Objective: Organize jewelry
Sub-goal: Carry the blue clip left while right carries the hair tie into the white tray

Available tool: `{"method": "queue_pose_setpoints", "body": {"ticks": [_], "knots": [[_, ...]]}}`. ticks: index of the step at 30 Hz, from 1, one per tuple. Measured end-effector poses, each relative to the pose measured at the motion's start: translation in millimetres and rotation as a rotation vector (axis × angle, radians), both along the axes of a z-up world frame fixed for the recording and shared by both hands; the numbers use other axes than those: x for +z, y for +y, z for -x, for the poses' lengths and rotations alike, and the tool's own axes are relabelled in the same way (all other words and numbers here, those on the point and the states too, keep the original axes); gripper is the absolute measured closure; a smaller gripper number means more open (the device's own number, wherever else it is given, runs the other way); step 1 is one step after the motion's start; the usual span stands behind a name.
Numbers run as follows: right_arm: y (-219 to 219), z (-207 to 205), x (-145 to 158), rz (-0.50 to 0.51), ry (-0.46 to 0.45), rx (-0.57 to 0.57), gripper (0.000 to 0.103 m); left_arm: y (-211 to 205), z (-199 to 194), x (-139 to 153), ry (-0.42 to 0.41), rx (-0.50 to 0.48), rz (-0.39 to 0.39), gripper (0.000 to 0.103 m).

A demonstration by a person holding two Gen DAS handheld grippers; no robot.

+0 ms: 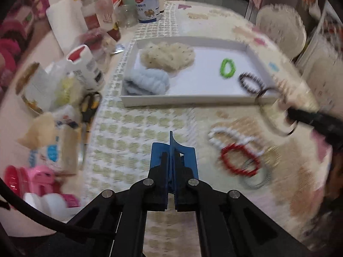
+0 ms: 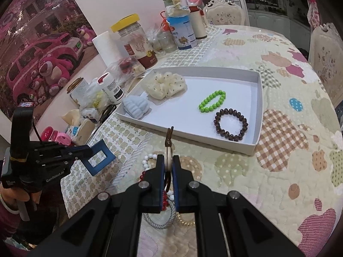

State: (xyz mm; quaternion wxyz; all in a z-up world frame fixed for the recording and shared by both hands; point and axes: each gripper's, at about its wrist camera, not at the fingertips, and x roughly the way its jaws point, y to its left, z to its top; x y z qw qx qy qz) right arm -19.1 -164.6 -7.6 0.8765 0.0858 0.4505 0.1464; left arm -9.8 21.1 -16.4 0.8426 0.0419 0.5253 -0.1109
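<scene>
My right gripper (image 2: 169, 157) is shut on a pale thin bangle (image 2: 169, 160) with a brown cord knot on top, held edge-on above the quilted tablecloth just in front of the white tray (image 2: 193, 138). Inside the tray lie a green bead bracelet (image 2: 212, 101), a dark brown bead bracelet (image 2: 231, 125), a cream scrunchie (image 2: 165, 84) and a pale blue scrunchie (image 2: 136, 107). Under the right gripper sit a white bead string (image 1: 231, 137), a red bead bracelet (image 1: 240, 160) and a silver mesh bangle (image 1: 255, 180). My left gripper (image 1: 171, 147) is shut with nothing in it, hovering left of that pile.
Jars, a blue-and-white tin (image 2: 184, 34), a paper roll, a white bottle (image 2: 111, 87), scissors (image 1: 90, 107), a tissue pack and a pink bottle (image 2: 57, 138) crowd the table's left side. Cushioned chairs (image 2: 328, 64) stand at the far and right edges.
</scene>
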Motion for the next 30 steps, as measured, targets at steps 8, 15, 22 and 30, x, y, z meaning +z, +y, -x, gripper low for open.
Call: {"method": "queue_pose_setpoints", "body": {"ticks": [8,15,22,30], "knots": [[0.2,-15.9,7.4,0.005,-0.009,-0.002,0.096,-20.3,-28.1,17.1,-0.045,0.019,0.071,0.101],[-3.8,-45.9,18.2,0.02,-0.024,-0.019,0.096,-33.1,-64.2,24.1,-0.08,0.02,0.062,0.101],[-12.6,-76.5,20.6,0.013,-0.021,-0.049,0.096,-46.9,-98.0,19.5,-0.086,0.007,0.056,0.101],[-31.9,-114.2,17.7,-0.028,-0.012,-0.102,0.096,-55.2,-134.9,1.3,-0.022,0.025,0.117,0.101]]}}
